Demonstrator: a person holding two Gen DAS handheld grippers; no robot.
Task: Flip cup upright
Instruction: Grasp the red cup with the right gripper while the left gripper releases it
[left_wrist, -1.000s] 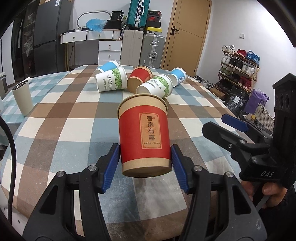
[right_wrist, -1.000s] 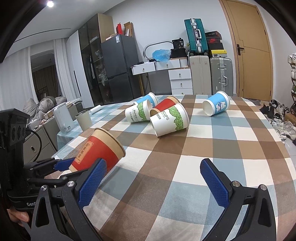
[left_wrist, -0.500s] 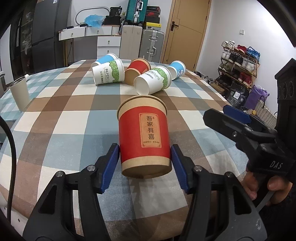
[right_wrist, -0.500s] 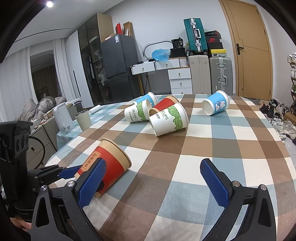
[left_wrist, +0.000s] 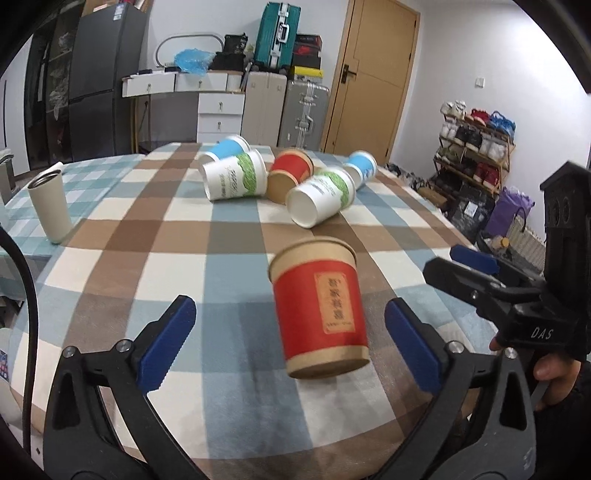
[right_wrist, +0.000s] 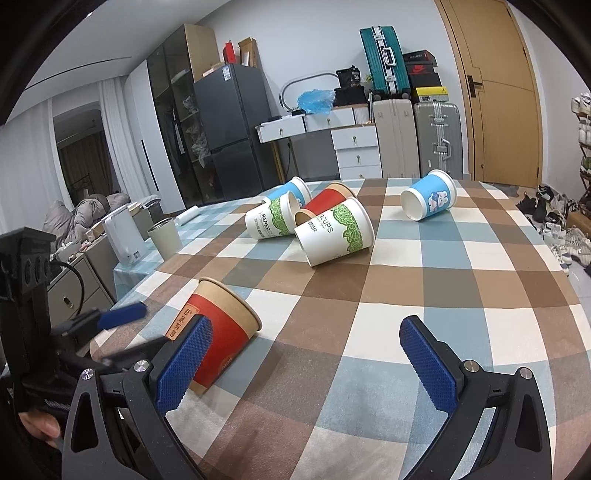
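A red and kraft paper cup (left_wrist: 320, 308) stands mouth up on the checked tablecloth, between the spread blue pads of my left gripper (left_wrist: 290, 343), touching neither pad. It is slightly blurred. The same cup (right_wrist: 218, 336) shows in the right wrist view, looking tilted, partly behind my right gripper's left pad. My right gripper (right_wrist: 306, 363) is open and empty above the cloth. The left gripper (right_wrist: 122, 321) shows there at the left, open.
Several paper cups lie on their sides at the table's far end: two white-green (left_wrist: 236, 177) (left_wrist: 321, 197), one red (left_wrist: 291, 173), two blue (left_wrist: 362, 166) (left_wrist: 227, 146). A grey tumbler (left_wrist: 50, 208) stands at the left. The table edge (left_wrist: 436, 218) runs along the right.
My left gripper has opened and let go of the red cup, which now stands on the cloth. The cup came down to the table over the last second. The right gripper stayed open.
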